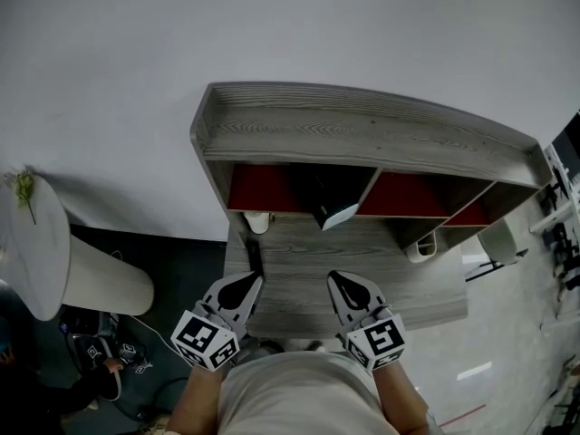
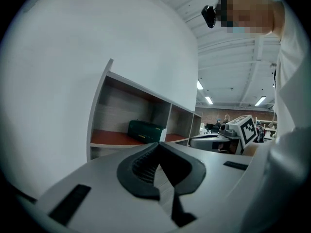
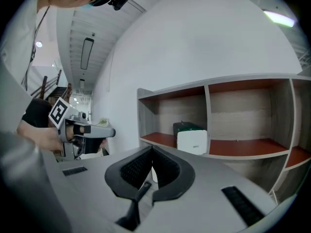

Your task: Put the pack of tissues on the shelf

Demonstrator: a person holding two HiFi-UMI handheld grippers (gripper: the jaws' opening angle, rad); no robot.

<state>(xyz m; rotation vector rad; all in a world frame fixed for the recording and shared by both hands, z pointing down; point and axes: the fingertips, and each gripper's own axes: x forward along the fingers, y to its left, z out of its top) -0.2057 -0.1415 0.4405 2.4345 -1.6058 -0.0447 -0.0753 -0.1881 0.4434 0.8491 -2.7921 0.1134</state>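
Observation:
The pack of tissues, dark green with a white end, lies on the red floor of the shelf's left compartment, close to the divider. The left gripper view shows the pack far ahead, and in the right gripper view the pack has its white end turned toward me. Both grippers hover over the desk's near edge, well short of the shelf. My left gripper is shut and empty. My right gripper is also shut with nothing in it.
A grey wooden desk runs under the shelf. On it stand a white cup at the left, another white cup at the right, and a slim black object. A round white table stands to the left.

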